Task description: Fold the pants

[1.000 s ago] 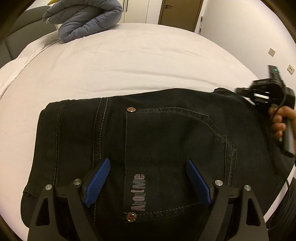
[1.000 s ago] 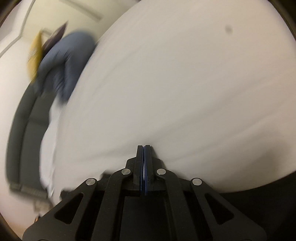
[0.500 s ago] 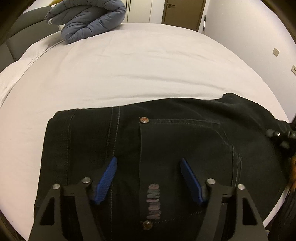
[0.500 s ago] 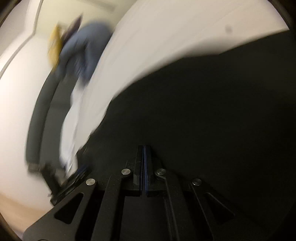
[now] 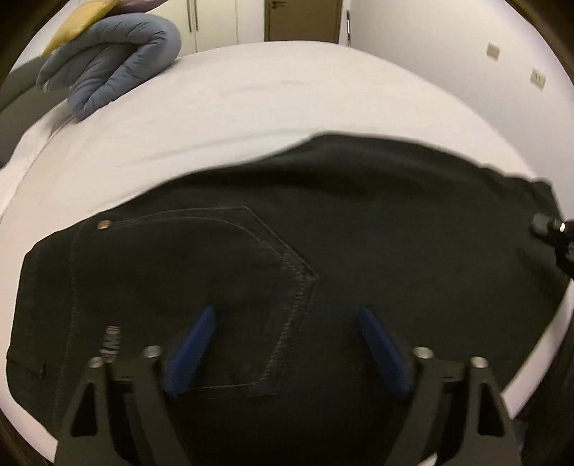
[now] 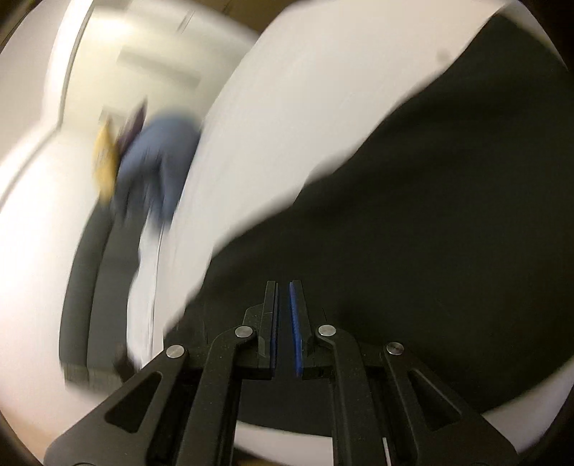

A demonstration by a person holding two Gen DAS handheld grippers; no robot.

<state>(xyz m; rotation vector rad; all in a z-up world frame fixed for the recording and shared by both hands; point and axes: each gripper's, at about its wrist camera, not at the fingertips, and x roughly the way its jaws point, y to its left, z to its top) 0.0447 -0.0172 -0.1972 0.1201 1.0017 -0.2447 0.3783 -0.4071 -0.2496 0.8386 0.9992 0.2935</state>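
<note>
Two grippers work over black pants [image 5: 358, 233] that lie folded flat on a white bed [image 5: 269, 100]. Nearest in the left wrist view, the left gripper [image 5: 287, 344] points steeply down above the seat of the pants, its blue pads [image 5: 192, 347] spread wide; its jaws have just been opening further, and nothing sits between them but the cloth below, which they do not pinch. A back pocket [image 5: 215, 258] with pale stitching lies just ahead of the fingers, a small rivet [image 5: 104, 224] at its far left corner and a bit of printed lettering [image 5: 112, 344] near the left finger. At the right edge of that view the tip of the right gripper [image 5: 552, 233] shows over the pants.

In the blurred right wrist view, the right gripper [image 6: 283, 312] has its pads parted only a crack; its jaws have just been opening slightly, with nothing held between them.

Farther back, a rolled grey-blue quilt [image 5: 114, 61] rests at the head of the bed with a yellow pillow [image 5: 77, 21] on top, and beyond stands a brown door [image 5: 303, 19].
</note>
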